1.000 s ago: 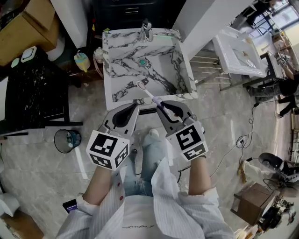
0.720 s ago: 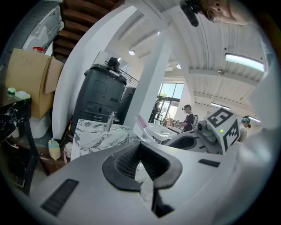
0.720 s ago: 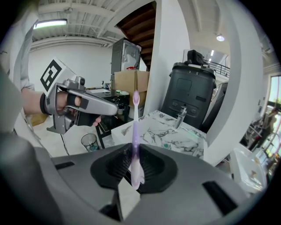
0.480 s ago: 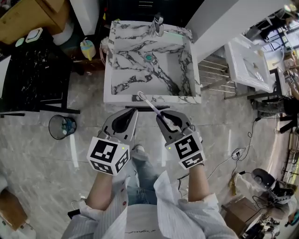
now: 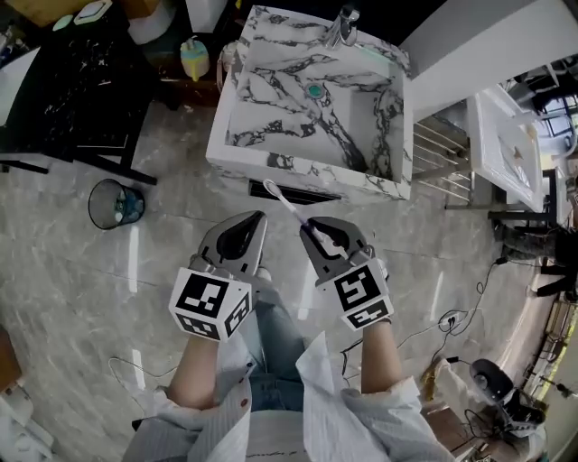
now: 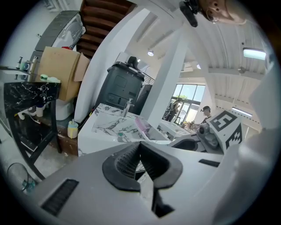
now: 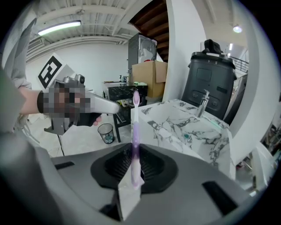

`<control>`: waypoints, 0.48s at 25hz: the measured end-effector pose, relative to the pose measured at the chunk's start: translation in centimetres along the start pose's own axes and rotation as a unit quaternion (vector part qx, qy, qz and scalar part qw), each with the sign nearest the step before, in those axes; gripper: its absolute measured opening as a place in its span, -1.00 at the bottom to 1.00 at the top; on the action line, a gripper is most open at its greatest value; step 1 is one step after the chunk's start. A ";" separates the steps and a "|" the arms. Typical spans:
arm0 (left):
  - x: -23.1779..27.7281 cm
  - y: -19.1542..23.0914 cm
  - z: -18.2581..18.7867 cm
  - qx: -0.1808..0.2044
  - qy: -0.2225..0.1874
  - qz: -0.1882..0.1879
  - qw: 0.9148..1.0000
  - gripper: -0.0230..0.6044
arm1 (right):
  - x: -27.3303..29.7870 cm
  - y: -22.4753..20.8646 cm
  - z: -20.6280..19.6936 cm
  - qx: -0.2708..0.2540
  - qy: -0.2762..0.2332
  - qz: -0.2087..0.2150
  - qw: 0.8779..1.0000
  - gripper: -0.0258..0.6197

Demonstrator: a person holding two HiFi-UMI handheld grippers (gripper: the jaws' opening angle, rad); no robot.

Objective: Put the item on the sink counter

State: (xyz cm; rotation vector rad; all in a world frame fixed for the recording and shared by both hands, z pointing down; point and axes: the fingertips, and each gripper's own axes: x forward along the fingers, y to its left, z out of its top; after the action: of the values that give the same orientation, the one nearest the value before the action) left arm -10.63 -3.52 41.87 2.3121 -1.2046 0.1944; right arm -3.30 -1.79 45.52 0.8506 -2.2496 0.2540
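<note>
Right claw (image 5: 311, 228) is clamped on the purple toothbrush (image 5: 288, 207), brush head poking toward the marble sink (image 5: 298, 168). Left claw (image 5: 259, 217) is pinched together, empty, alongside.

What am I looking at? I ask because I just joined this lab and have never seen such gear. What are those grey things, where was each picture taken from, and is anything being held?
There is no robot here. A person holds a grey handheld claw in each hand, and the black-and-white marker cubes are part of them. The top-down picture comes from a camera on the person's head. The other two come from cameras riding on each claw. The right claw is clamped on a white and purple plastic toothbrush, brush end toward the white black-veined marble sink. The left claw is closed with nothing in it. A chrome tap stands at the sink's far edge, and a round black wastebasket is off to its left.
</note>
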 end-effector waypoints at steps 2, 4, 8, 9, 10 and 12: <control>0.0 0.2 -1.3 -0.006 0.002 0.006 1.000 -0.88 | 0.7 0.4 -1.0 0.000 0.003 0.008 1.000 -0.73; 0.3 0.4 -2.4 -0.008 0.003 0.006 1.000 -0.88 | 1.5 0.7 -1.9 -0.001 0.005 0.011 1.000 -0.73; 0.8 1.0 -5.0 -0.015 0.012 0.005 1.000 -0.88 | 3.5 1.5 -3.8 -0.008 0.019 0.017 1.000 -0.73; 0.9 1.3 -5.7 -0.016 0.014 0.005 1.000 -0.88 | 4.0 1.7 -4.4 -0.010 0.022 0.017 1.000 -0.73; 1.0 1.6 -6.3 -0.016 0.015 0.005 1.000 -0.88 | 4.7 1.9 -4.9 -0.011 0.026 0.017 0.999 -0.73; 1.1 2.4 -7.7 -0.016 0.015 0.006 1.000 -0.88 | 6.0 2.3 -6.2 -0.012 0.034 0.018 0.999 -0.73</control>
State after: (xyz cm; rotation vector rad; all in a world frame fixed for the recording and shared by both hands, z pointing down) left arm -11.00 -1.56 49.71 2.2674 -1.1972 0.2121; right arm -4.55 -0.51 54.30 0.7782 -2.2029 0.2687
